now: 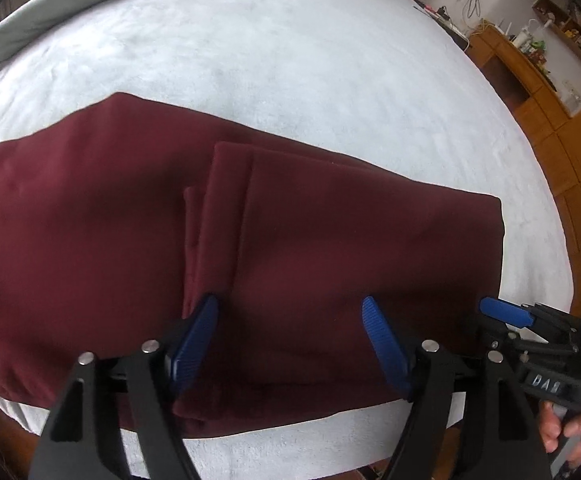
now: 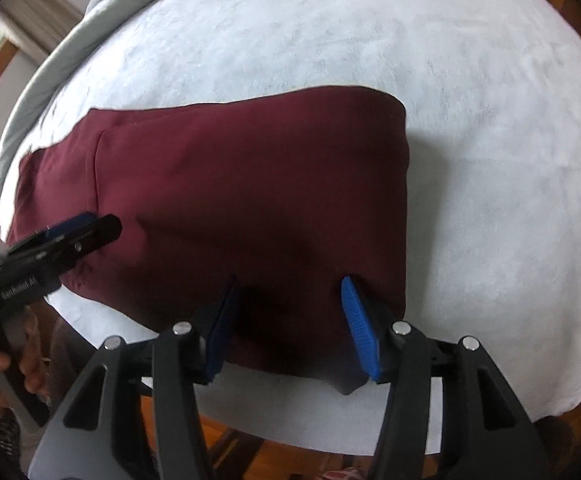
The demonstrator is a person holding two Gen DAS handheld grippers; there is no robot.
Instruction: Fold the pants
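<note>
Dark maroon pants [image 1: 130,232] lie folded on a pale blue-white bed cover [image 1: 270,60]; they also show in the right wrist view [image 2: 250,184]. A folded-over layer ends at a crease near the middle [image 1: 234,184]. My left gripper [image 1: 288,308] is open, its blue pads just above the near part of the pants. My right gripper [image 2: 288,288] is open over the near right corner of the pants; it also shows at the right edge of the left wrist view [image 1: 506,312]. The left gripper appears at the left of the right wrist view [image 2: 86,228].
A grey duvet [image 1: 50,4] is bunched along the bed's far left side. Wooden cabinets and shelves [image 1: 530,80] with small items stand to the right. The bed's near edge [image 2: 330,436] runs just below the grippers, with wooden floor beneath.
</note>
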